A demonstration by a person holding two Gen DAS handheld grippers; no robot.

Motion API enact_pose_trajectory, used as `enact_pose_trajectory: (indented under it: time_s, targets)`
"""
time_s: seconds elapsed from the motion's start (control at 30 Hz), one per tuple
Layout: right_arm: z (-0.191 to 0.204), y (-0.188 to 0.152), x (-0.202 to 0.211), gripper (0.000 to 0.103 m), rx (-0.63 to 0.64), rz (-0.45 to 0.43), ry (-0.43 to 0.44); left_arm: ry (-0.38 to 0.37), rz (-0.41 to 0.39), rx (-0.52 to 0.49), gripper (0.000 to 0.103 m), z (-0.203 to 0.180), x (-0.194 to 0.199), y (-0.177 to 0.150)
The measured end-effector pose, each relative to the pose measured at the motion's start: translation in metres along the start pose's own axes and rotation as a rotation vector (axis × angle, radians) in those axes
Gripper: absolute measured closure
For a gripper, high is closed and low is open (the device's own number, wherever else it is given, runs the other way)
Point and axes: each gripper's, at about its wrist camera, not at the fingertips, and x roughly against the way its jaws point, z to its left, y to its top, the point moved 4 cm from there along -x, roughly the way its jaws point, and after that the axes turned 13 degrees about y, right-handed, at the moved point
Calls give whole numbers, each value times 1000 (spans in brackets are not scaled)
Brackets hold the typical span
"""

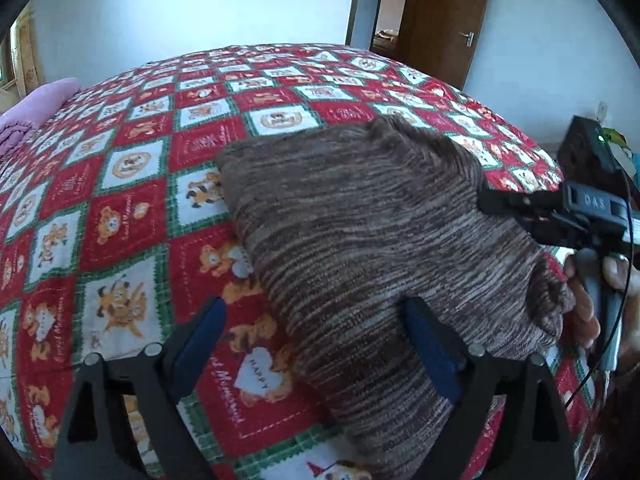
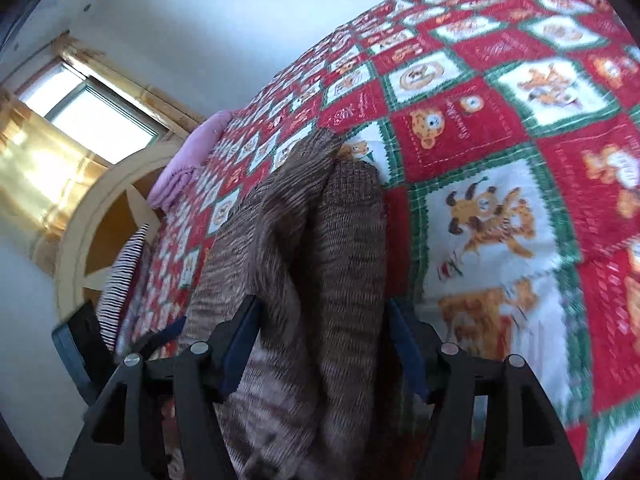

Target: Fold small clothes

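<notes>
Spread across the bed, a red, green and white bear-print quilt is seen, with a pink pillow at its far left edge. On the quilt, a folded brown striped knit garment is laid. The left gripper is held with its 2 jaws wide apart, only the right one over the garment's near edge. Further right, the right gripper is held by a hand; its jaws are parted, the garment's fold between them, no firm clamp being visible.
</notes>
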Motion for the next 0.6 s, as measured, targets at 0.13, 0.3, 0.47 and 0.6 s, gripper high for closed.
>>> enact_pose_trajectory:
  time_s: [0.13, 0.3, 0.47, 0.6]
  targets:
    - [4, 4, -16, 37, 44, 21, 41, -11, 5, -1, 9, -4, -6, -1]
    - [13, 5, -40, 38, 101, 78, 29, -30, 17, 18, 7, -5, -13, -4]
    - [17, 4, -48, 59, 107, 84, 4, -130, 45, 43, 31, -7, -13, -6]
    - [25, 1, -46, 73, 115, 66, 16, -117, 27, 11, 53, -14, -3, -6]
